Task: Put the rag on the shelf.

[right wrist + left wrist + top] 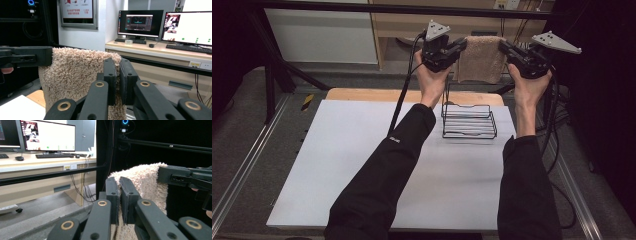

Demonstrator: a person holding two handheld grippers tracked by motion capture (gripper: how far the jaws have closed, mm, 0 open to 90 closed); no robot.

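A fluffy beige towel (482, 59) hangs stretched between my two grippers, raised above the far edge of the table. My left gripper (462, 46) pinches the towel's left top corner and my right gripper (503, 48) pinches its right top corner. In the left gripper view the black jaws (119, 192) are shut on the towel's edge (145, 182), and my right gripper (163, 175) grips the far corner. In the right gripper view the jaws (118, 75) are clamped on the towel (75, 72), with my left gripper (37, 57) at the other corner.
A black wire rack (468, 121) stands on the white table top (362, 165) just below the towel, between my forearms. A black frame bar (362, 6) crosses at the back. Desks with monitors (187, 25) stand beyond the table.
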